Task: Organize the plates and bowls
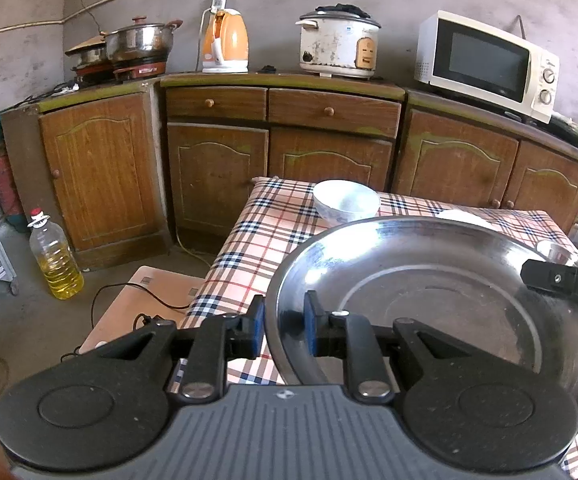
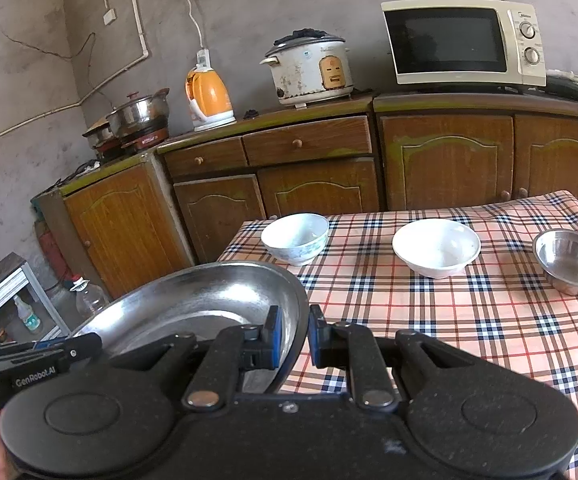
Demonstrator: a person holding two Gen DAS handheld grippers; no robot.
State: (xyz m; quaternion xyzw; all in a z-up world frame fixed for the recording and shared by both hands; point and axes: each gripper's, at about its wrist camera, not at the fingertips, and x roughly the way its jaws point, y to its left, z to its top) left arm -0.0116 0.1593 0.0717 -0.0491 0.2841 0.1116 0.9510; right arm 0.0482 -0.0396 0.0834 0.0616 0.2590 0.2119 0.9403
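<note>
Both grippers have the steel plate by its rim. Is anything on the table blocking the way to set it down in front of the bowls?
Nothing visible does. The steel plate is clamped by the left gripper and right gripper. The checked tablecloth is bare short of the patterned bowl, white bowl and steel bowl.

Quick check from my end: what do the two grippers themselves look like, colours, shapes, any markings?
Both match: the left gripper and right gripper have matte black speckled bodies with two round discs, black linkage arms on silver pivot pins, and blue pads on the fingers. The left gripper's side reads GenRobot.AI in white. No cables show.
</note>
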